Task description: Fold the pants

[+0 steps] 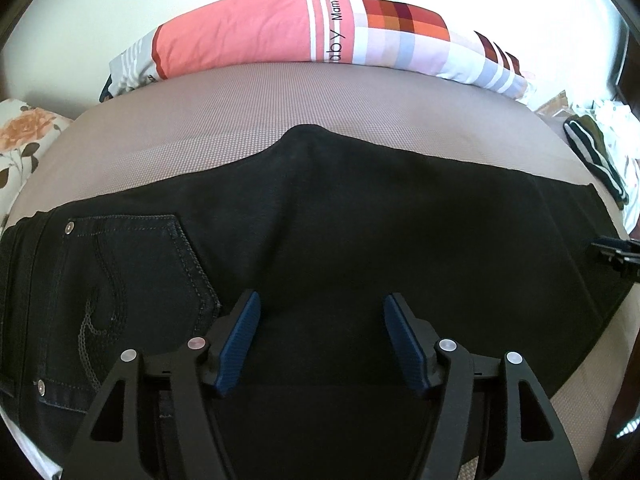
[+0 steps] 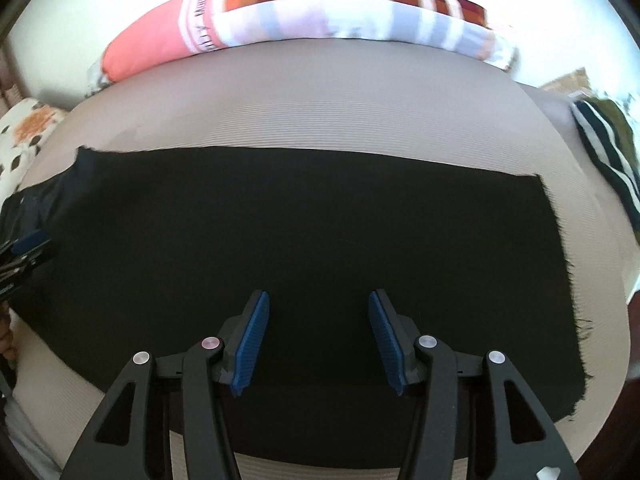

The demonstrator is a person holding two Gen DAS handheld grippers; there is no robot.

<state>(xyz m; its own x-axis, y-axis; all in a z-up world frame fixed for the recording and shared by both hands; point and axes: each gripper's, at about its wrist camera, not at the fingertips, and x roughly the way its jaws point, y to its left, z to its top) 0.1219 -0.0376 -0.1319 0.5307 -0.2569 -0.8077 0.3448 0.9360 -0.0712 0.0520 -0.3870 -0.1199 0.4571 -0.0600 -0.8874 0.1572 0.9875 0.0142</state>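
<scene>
We see the black denim pants lying flat across a beige woven bed surface, stitched back pocket at the left, frayed leg hem at the right. Our left hand-held gripper hovers over the seat area, blue pads apart, nothing between them. Our right hand-held gripper hangs over the leg, jaws likewise parted and empty. A pink and checked pillow lies beyond.

Both wrist views look steeply down from close above the black pants on the bed, sharing the pillow beyond.
</scene>
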